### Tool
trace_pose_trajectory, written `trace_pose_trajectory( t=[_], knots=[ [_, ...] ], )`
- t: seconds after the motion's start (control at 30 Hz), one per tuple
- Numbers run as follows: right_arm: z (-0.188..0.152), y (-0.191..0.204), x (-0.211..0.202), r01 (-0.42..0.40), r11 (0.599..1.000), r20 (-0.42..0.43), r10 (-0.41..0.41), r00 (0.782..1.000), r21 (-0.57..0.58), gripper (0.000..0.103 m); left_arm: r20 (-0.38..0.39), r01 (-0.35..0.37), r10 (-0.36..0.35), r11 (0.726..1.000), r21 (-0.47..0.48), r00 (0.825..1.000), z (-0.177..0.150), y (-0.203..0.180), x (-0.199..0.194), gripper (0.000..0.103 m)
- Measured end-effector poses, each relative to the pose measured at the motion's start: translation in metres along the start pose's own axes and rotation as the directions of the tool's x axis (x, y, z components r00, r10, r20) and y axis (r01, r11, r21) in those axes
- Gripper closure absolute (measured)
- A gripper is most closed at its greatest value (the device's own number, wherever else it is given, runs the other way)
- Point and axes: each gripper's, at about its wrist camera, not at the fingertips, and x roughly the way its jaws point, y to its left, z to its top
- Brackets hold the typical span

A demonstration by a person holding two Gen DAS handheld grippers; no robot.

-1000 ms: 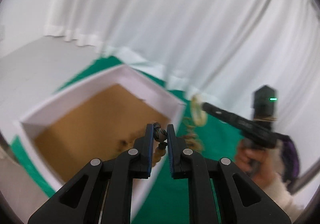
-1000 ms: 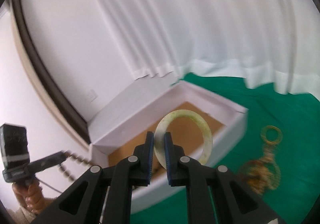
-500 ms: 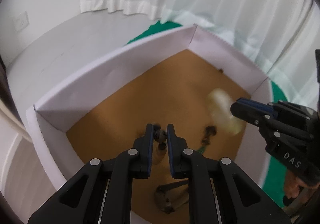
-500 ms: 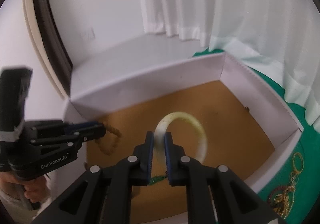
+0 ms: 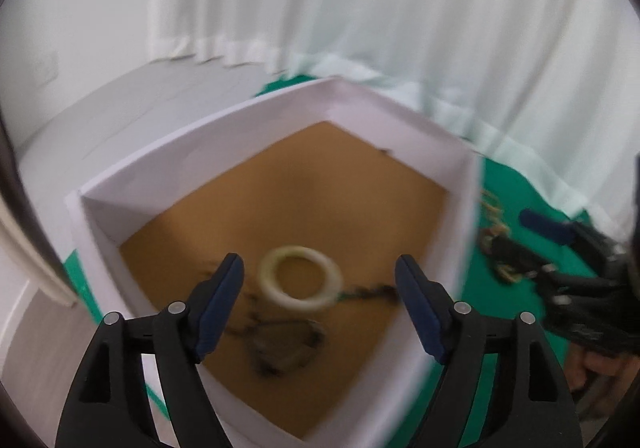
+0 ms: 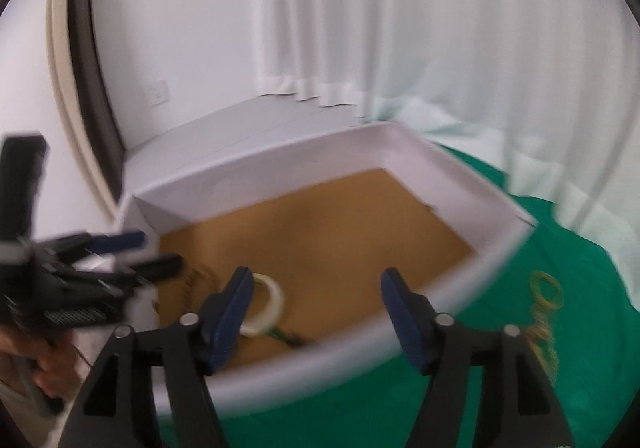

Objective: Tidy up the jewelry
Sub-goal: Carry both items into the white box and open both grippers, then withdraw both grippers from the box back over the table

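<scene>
Both tongs, left (image 5: 319,294) and right (image 6: 316,306), gape wide and empty. The bangle (image 5: 300,278) lies inside the box (image 5: 256,127) among dark chains (image 5: 284,346). Next, fetch the gold pieces (image 6: 545,312) from the green cloth (image 6: 520,368) beside the box; pinch one strand, not the tangle.

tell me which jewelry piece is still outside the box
The gold chain jewelry lying on the green cloth beside the white box; the pale bangle and dark pieces lie inside it.
</scene>
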Motion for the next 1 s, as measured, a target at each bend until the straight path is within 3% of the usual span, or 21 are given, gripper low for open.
trace_pose_trajectory(
  t=[0.13, 0.27, 0.43, 0.53, 0.63, 0.77, 0.93, 1.0],
  knots=[
    [-0.068, -0.05, -0.028, 0.176, 0.983, -0.049, -0.173, 0.984, 0.056, 0.034, 0.01, 0.103, -0.105, 0.988, 0.114, 0.994, -0.026, -0.064, -0.018, 0.015],
    [-0.141, -0.106, -0.052, 0.374, 0.917, -0.133, -0.357, 0.925, 0.141, 0.034, -0.046, 0.207, -0.202, 0.959, 0.195, 0.978, -0.057, -0.123, -0.008, 0.01],
    [-0.204, -0.163, -0.084, 0.513, 0.81, -0.216, -0.467, 0.857, 0.283, 0.034, -0.126, 0.276, -0.25, 0.922, 0.273, 0.96, -0.092, -0.179, 0.039, 0.01],
    [-0.225, -0.19, -0.096, 0.57, 0.757, -0.258, -0.51, 0.821, 0.32, 0.033, -0.156, 0.272, -0.234, 0.916, 0.295, 0.96, -0.102, -0.198, 0.073, 0.01],
    [-0.239, -0.21, -0.101, 0.599, 0.721, -0.279, -0.531, 0.8, 0.349, 0.033, -0.156, 0.254, -0.215, 0.916, 0.31, 0.964, -0.102, -0.208, 0.103, 0.01],
    [-0.252, -0.226, -0.095, 0.612, 0.688, -0.314, -0.525, 0.791, 0.389, 0.033, -0.17, 0.229, -0.182, 0.918, 0.324, 0.969, -0.109, -0.212, 0.129, 0.01],
    [-0.265, -0.232, -0.1, 0.578, 0.679, -0.305, -0.491, 0.816, 0.452, 0.031, -0.202, 0.221, -0.162, 0.922, 0.317, 0.966, -0.114, -0.211, 0.137, 0.007],
    [-0.267, -0.231, -0.102, 0.579, 0.678, -0.303, -0.494, 0.815, 0.452, 0.031, -0.207, 0.213, -0.148, 0.916, 0.341, 0.967, -0.116, -0.214, 0.137, 0.005]
  ],
)
